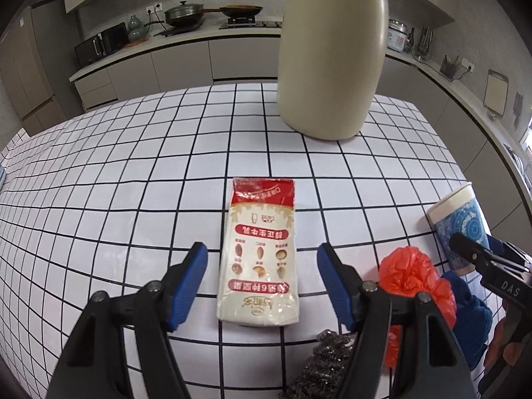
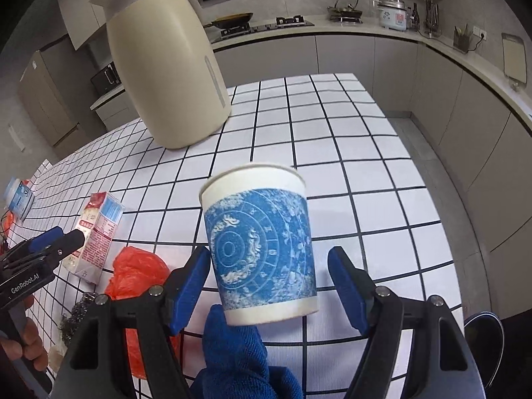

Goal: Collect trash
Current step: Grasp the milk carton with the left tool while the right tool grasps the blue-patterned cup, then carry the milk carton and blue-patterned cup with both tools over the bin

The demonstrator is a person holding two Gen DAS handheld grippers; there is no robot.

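Note:
A white and red milk carton point(image 1: 258, 259) lies flat on the tiled table point(image 1: 116, 173). My left gripper point(image 1: 262, 266) is open and its blue pads stand on either side of the carton's near half, apart from it. A blue patterned paper cup point(image 2: 261, 249) stands upright between the open fingers of my right gripper point(image 2: 269, 277); the left pad is close to it, the right pad apart. The cup point(image 1: 462, 229) and right gripper point(image 1: 478, 252) also show at the right of the left wrist view. The carton point(image 2: 96, 236) and left gripper point(image 2: 55, 237) show at the left of the right wrist view.
A tall cream thermos jug point(image 1: 332, 53) stands at the back of the table. A crumpled red plastic bag point(image 1: 412, 276), a blue cloth point(image 2: 239, 359) and a steel scourer point(image 1: 329, 362) lie near the front edge. A small bottle point(image 2: 18, 198) lies far left.

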